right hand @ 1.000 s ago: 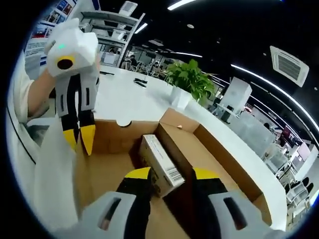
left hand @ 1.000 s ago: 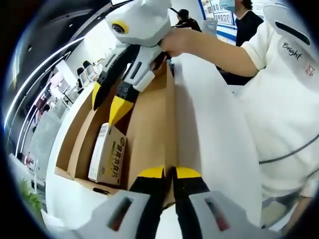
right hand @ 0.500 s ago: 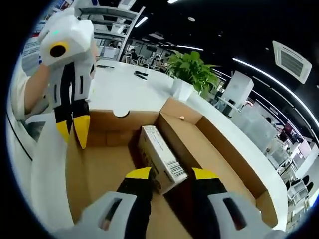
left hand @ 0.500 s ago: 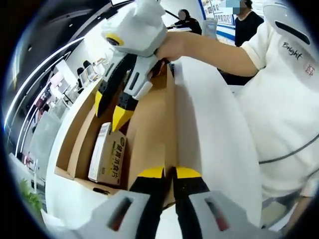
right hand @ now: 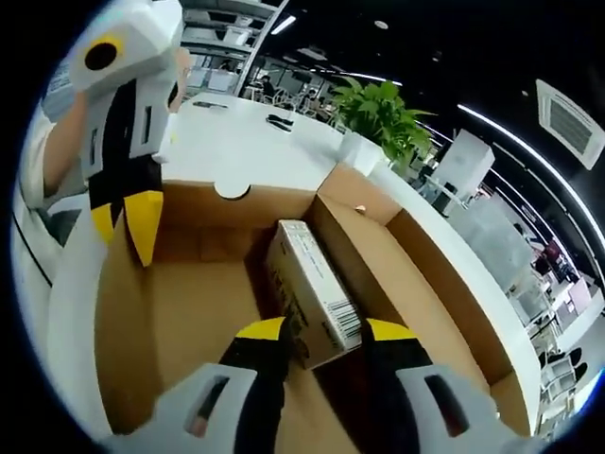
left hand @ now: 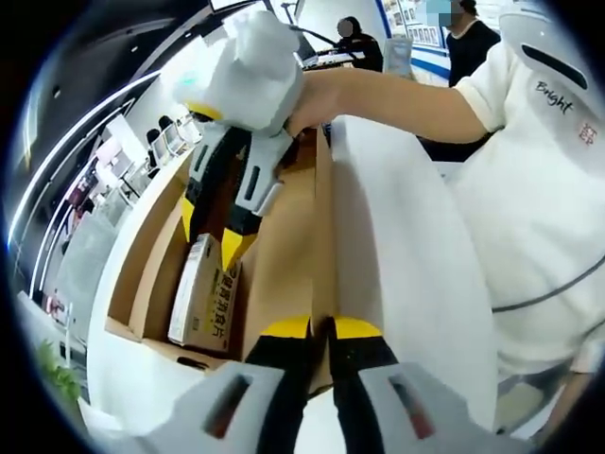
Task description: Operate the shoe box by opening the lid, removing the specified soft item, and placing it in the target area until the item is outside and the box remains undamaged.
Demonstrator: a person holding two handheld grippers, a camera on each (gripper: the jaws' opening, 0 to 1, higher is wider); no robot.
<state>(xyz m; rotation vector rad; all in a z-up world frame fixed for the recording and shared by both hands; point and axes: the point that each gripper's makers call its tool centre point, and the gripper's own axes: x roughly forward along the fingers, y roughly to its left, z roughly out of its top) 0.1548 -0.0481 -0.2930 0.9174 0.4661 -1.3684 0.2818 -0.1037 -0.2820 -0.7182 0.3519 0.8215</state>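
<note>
Descending over the last second, the right gripper now has its jaws apart and straddling the near end of the small carton, one yellow tip at each side of it; contact with the carton cannot be confirmed. In the left gripper view the same tool has dropped from above the box rim to the carton's upper end. The left gripper has not moved: its jaws remain closed on the edge of the raised lid, holding it upright and the shoe box open.

Status: lid-opening is complete. The carton lies inside the box, beside the inner cardboard wall, and has not shifted. Removal is at the approach stage, with no grip yet established.

Whether this carton is the specified soft item cannot be determined; no other loose contents are visible. Beyond the box are the white table and a potted plant.
</note>
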